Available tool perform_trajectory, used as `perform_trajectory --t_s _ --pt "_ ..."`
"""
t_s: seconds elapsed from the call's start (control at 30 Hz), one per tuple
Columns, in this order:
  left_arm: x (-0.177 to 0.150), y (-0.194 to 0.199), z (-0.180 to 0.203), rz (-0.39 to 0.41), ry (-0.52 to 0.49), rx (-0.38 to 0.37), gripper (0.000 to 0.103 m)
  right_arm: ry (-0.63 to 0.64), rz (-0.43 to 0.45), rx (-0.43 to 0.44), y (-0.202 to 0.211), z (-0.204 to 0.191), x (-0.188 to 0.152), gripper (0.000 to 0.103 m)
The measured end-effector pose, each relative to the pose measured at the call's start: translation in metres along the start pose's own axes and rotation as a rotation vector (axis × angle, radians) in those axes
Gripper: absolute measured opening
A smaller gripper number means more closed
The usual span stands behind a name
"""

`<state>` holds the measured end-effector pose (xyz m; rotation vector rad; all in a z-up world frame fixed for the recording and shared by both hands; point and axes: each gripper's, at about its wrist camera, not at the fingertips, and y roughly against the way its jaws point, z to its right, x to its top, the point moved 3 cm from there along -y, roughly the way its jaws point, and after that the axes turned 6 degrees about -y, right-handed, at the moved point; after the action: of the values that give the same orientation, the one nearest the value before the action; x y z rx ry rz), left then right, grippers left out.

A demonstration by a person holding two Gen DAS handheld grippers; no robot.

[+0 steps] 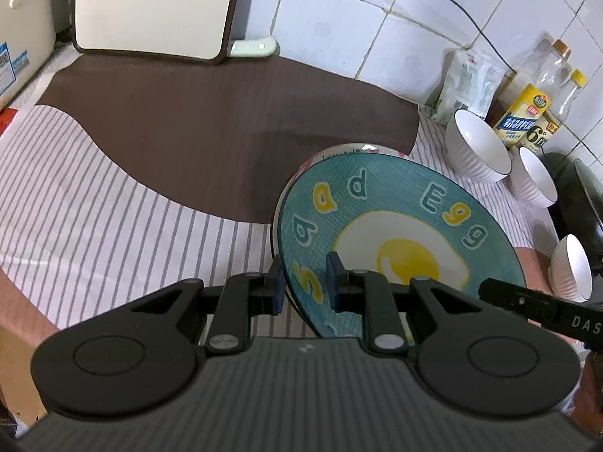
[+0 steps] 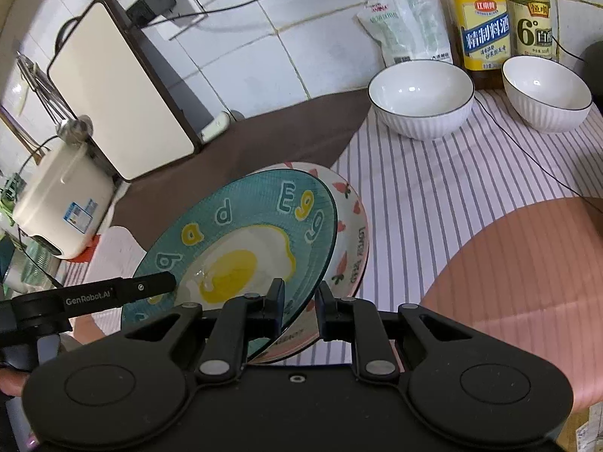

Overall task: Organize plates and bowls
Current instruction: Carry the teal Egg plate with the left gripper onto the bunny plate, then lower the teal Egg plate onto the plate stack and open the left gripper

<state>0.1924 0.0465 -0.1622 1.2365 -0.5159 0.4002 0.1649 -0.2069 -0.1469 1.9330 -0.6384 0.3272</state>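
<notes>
A teal plate with a fried-egg picture [image 1: 395, 226] [image 2: 241, 241] lies stacked on a white plate with a pink pattern [image 2: 352, 237], whose rim shows behind it in the left wrist view [image 1: 339, 149]. My left gripper [image 1: 305, 288] straddles the left rim of the stack, jaws close around it. My right gripper [image 2: 299, 301] straddles the right rim the same way. Both plates are tilted above the striped cloth [image 1: 94, 196]. White ribbed bowls [image 2: 420, 98] [image 2: 546, 92] [image 1: 476, 147] [image 1: 535, 177] stand near the wall; another [image 1: 571, 267] is at the right edge.
A brown mat [image 1: 226, 132] covers the back of the counter. A cutting board [image 1: 154, 7] leans on the tiled wall, with a cream appliance [image 2: 60, 203] beside it. Bottles [image 2: 486, 19] and a bag [image 2: 407, 26] stand behind the bowls. A dark pan [image 1: 576, 203] sits at right.
</notes>
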Motion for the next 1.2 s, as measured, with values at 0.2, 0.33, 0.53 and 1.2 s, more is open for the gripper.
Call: perform_trajectory --t_s 0.2,0.33,0.53,1.2 --pt "0.000 -0.010 -0.002 -0.020 0.003 -0.002 0.020 0.008 -0.012 -0.027 -0.007 0.001 0.002 0.021" --pt "0.000 -0.015 -0.003 -0.029 0.013 0.007 0.020 0.019 -0.019 -0.049 -0.011 -0.001 0.004 0.021" --pt "0.001 -0.020 -0.002 -0.036 0.006 0.048 0.022 0.056 -0.028 -0.086 -0.018 -0.008 0.005 0.021" --pt "-0.003 -0.028 0.020 -0.052 -0.110 0.181 0.024 0.412 0.009 -0.344 -0.037 -0.032 -0.010 0.039"
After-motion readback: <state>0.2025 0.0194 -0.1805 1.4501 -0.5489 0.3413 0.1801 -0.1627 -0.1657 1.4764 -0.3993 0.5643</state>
